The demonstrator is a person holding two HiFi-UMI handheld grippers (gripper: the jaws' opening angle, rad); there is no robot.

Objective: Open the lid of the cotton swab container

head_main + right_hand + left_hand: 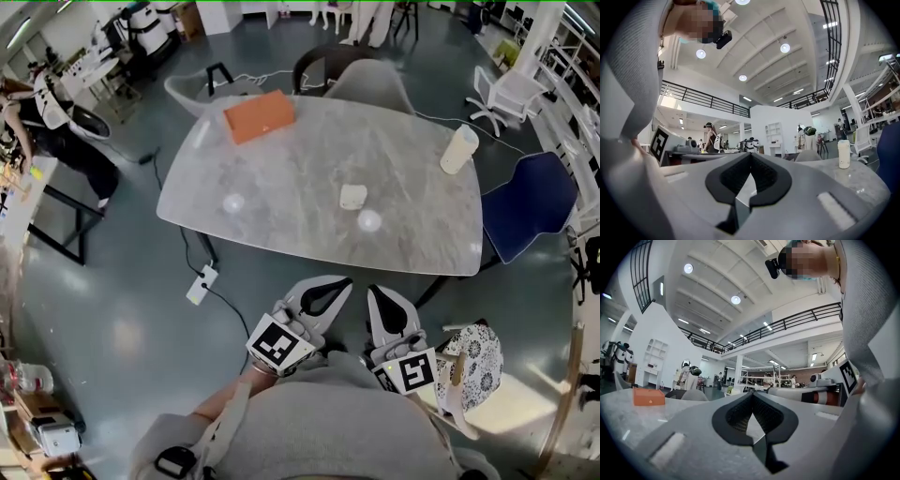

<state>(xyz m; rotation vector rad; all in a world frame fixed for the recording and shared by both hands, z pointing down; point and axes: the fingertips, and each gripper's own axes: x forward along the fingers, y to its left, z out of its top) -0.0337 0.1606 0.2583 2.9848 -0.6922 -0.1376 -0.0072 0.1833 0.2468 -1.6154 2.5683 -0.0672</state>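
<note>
1. The cotton swab container (459,149), a pale upright cylinder with its lid on, stands at the right end of the marble table (281,178), in the upper right of the head view.
2. Both tools sit at the lower centre of that view, below the table's near edge and off its top. The container is well apart from them, up and to the right.
3. In the right gripper view the container shows at the right of the frame, on the tabletop and off to the side of the jaws, not between them.
4. What the container holds cannot be made out through its wall.
5. A closed orange box (260,115) lies at the table's upper left. A small white object (352,196) lies near the middle of the table, between the box and the container and closer to the tools than either.
6. The left gripper (339,281) points level toward the table. Its jaws are pressed together with nothing between them, and it touches nothing on the table.
7. The right gripper (379,292) lies just beside it, also level. Its jaws are closed tip to tip and empty.
8. A blue chair (530,206) stands at the table's right end, near the container.
</note>
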